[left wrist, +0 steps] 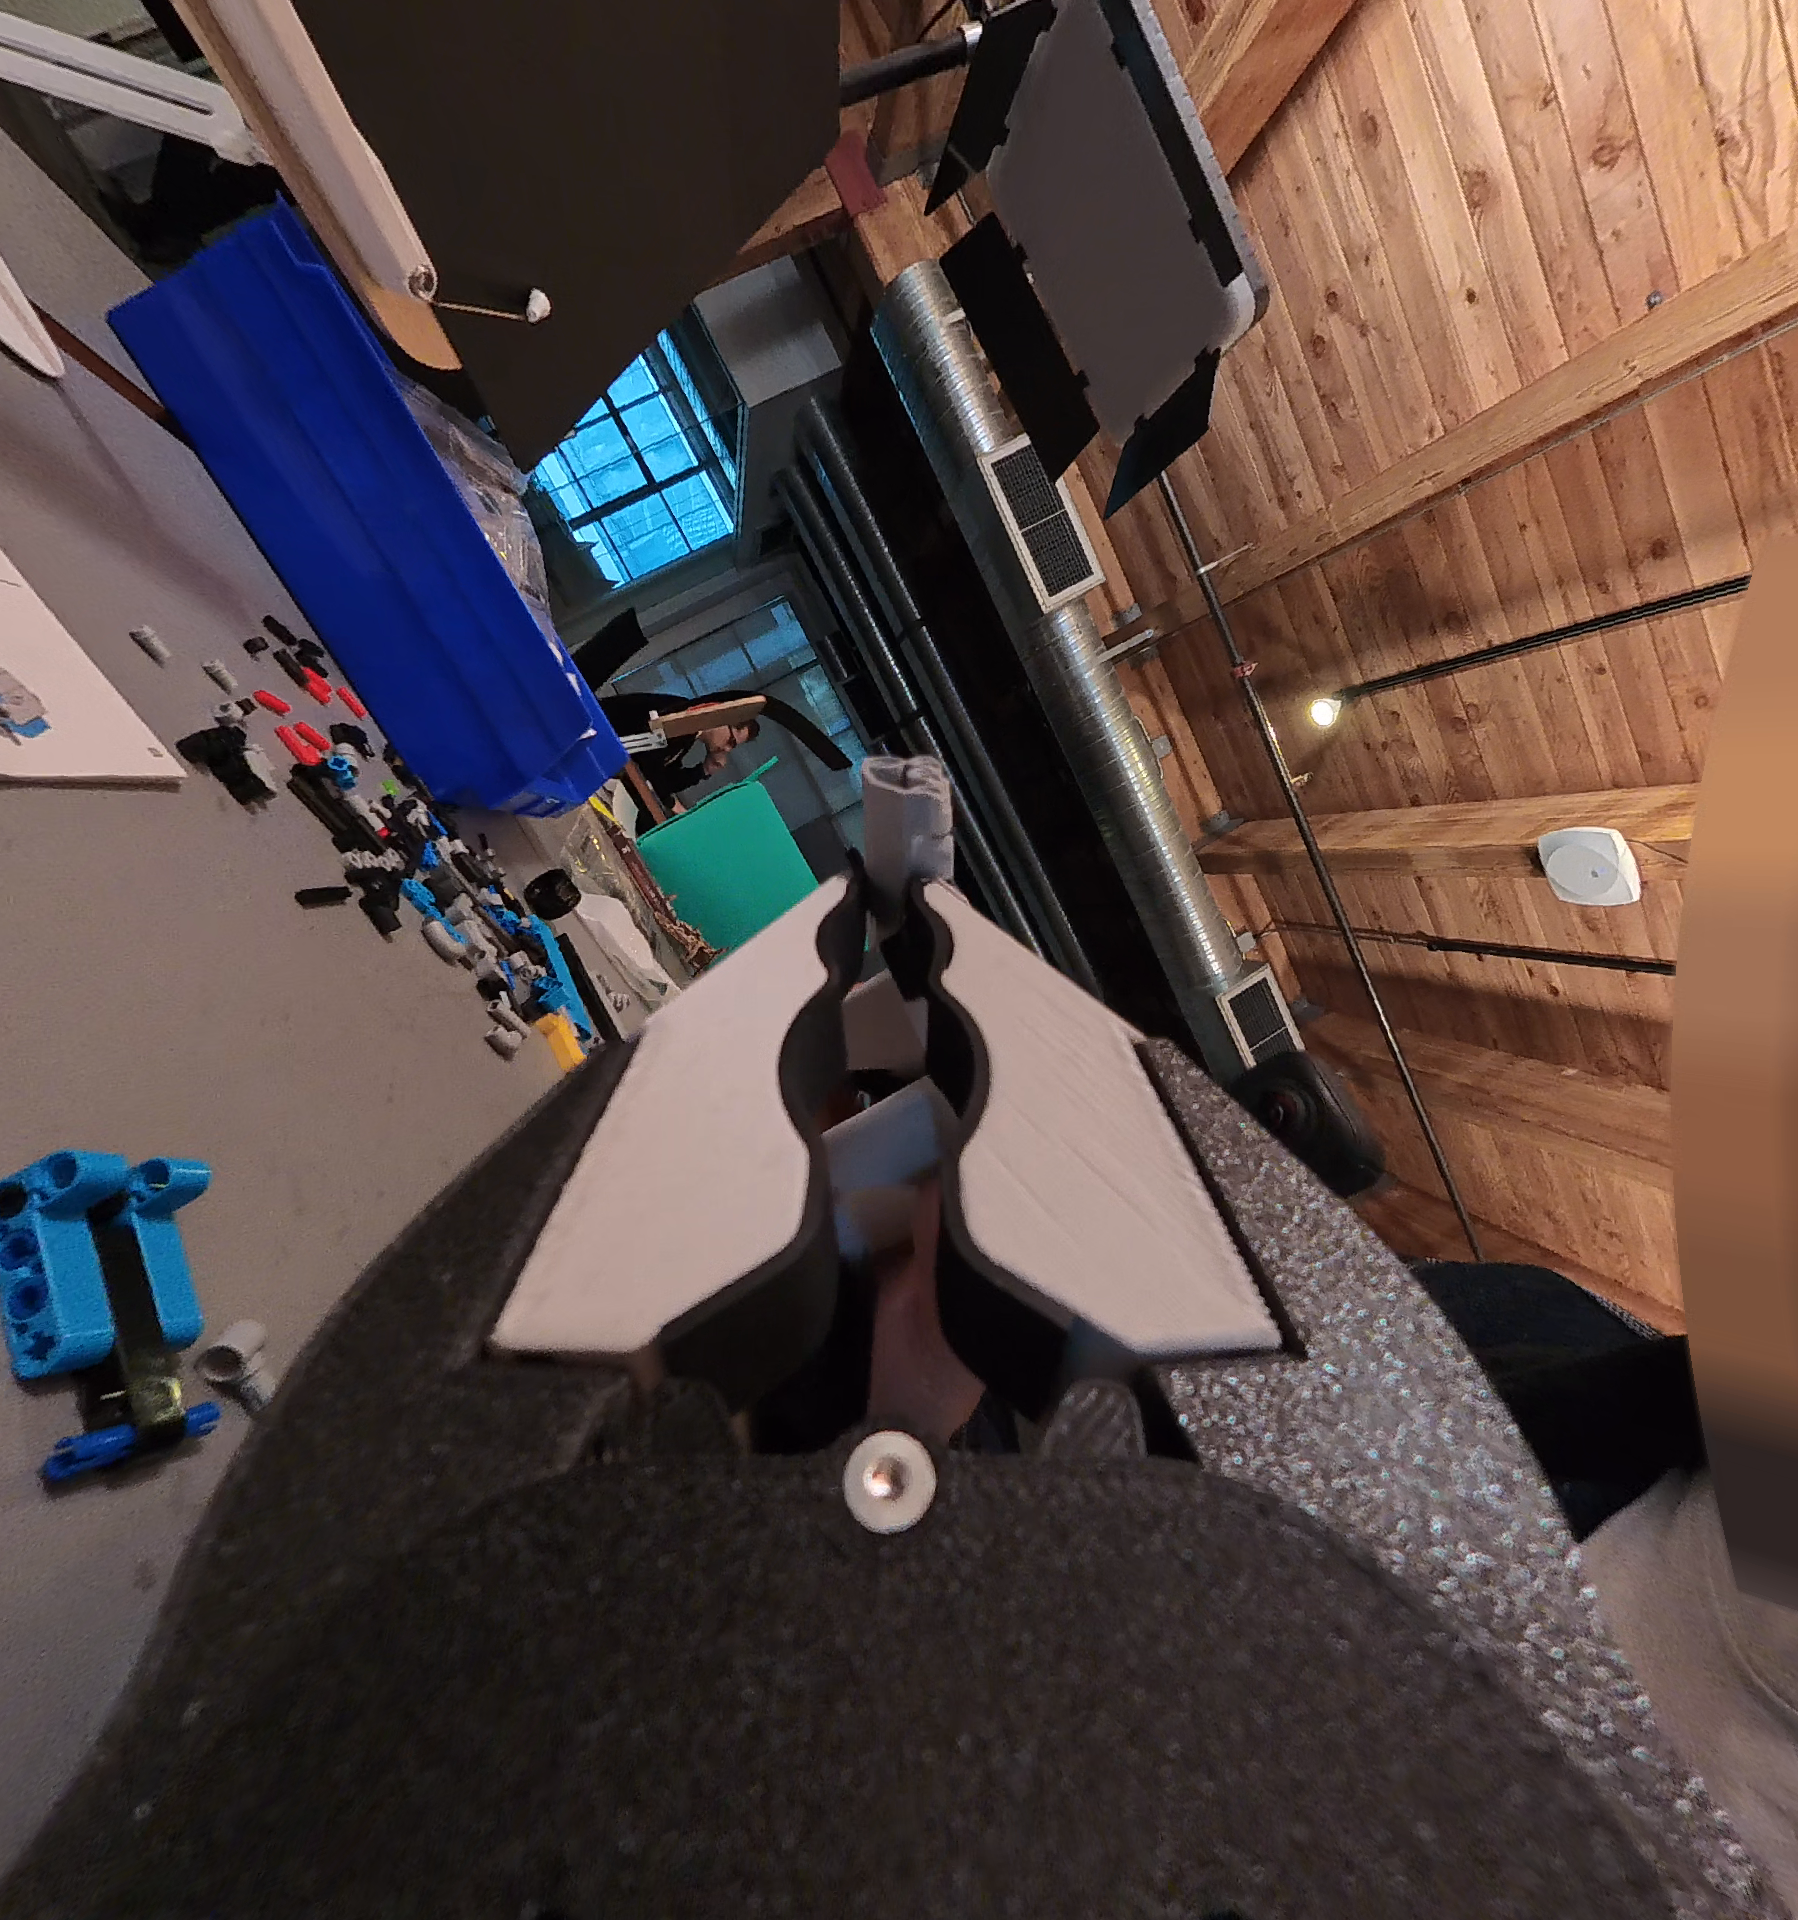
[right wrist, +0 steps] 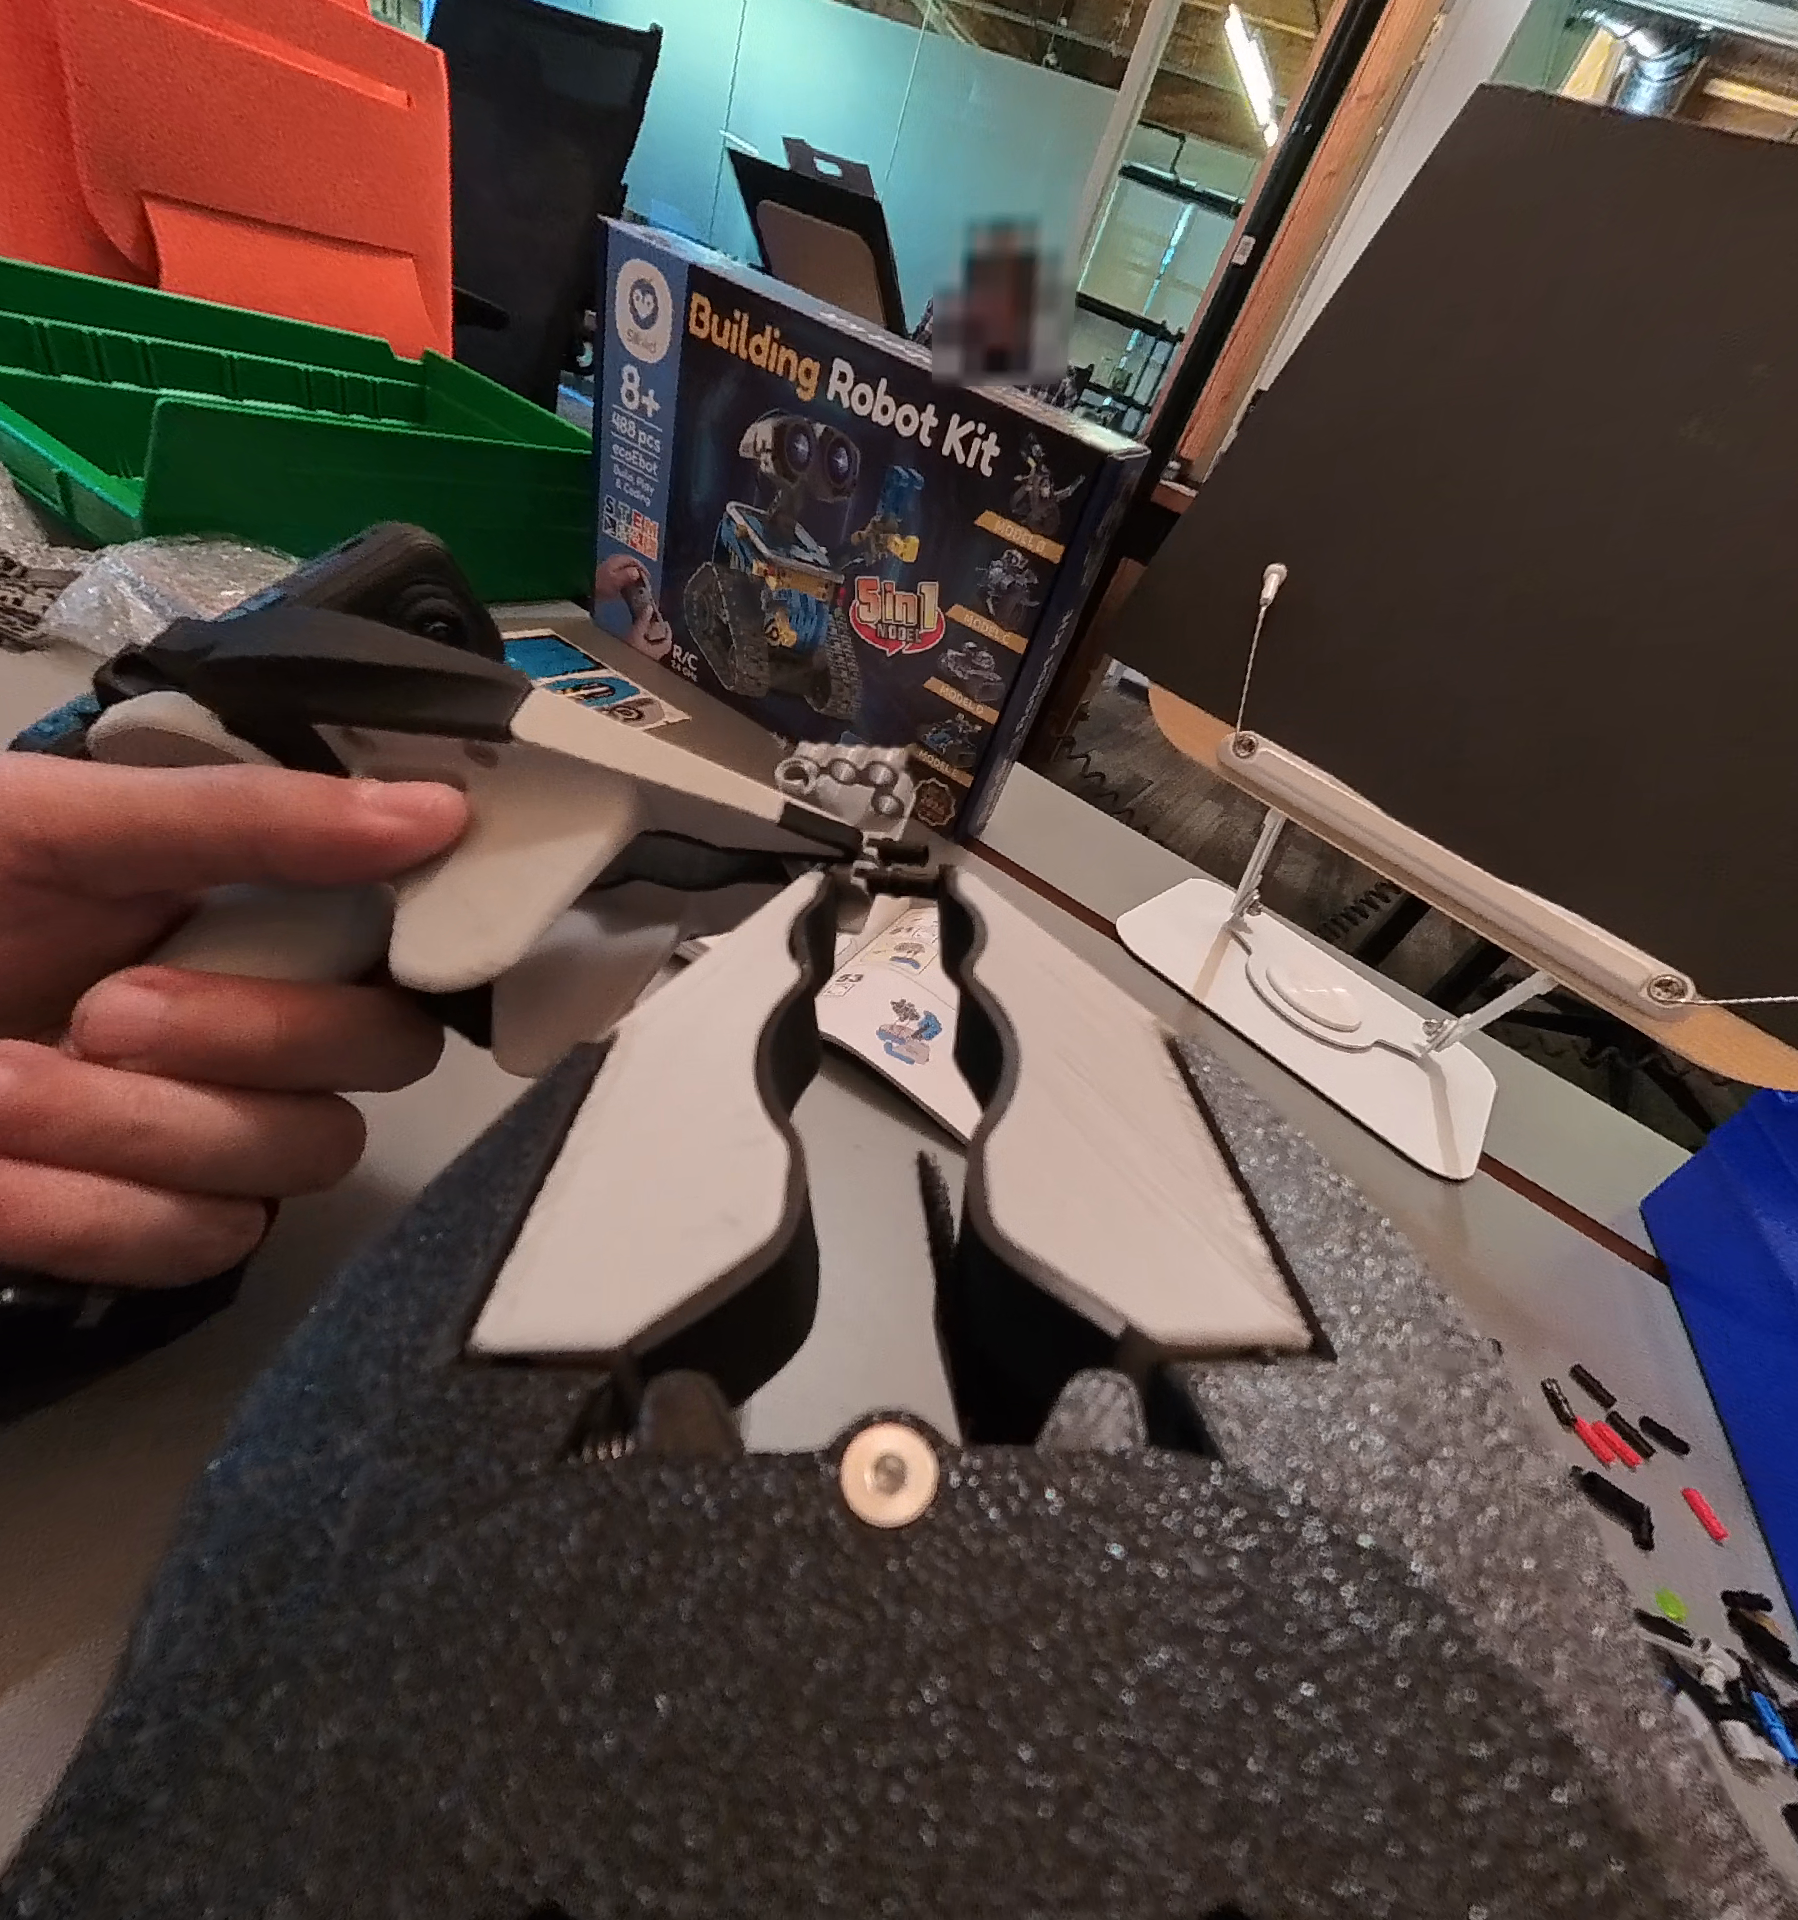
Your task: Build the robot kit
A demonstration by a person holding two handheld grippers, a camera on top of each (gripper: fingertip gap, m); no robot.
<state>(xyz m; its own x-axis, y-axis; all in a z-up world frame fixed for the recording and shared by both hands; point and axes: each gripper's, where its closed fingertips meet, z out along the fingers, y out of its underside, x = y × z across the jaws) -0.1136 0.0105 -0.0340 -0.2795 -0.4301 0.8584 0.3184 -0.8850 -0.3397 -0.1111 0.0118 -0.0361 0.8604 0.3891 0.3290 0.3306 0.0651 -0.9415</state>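
Grey beam piece [left wrist: 907, 816] sits clamped at the tips of my left hand-held gripper [left wrist: 887, 902], jaws nearly closed on it, lifted off the table [left wrist: 147, 987] and seen against the ceiling at centre frame. From the right wrist view the same grey piece [right wrist: 845, 779] shows its row of round holes, just in front of a boxed building kit [right wrist: 853, 561] standing at upper centre. My right hand-held gripper [right wrist: 882, 871] is clenched on a small black pin [right wrist: 893, 854] at its tips, and that pin sits right against the underside of the grey piece; I cannot tell whether it is seated in it. A person's hand [right wrist: 147, 997] wraps the left tool's handle at the left of that frame.

Down the left of the left wrist view, loose black, red and blue parts [left wrist: 386, 831] are scattered on the table beside a blue bin [left wrist: 355, 520]. A blue assembly [left wrist: 90, 1268] lies at lower left. An instruction sheet [right wrist: 900, 987] lies under the right jaws, a white stand [right wrist: 1321, 1018] to the right, a green bin [right wrist: 251, 436] at upper left
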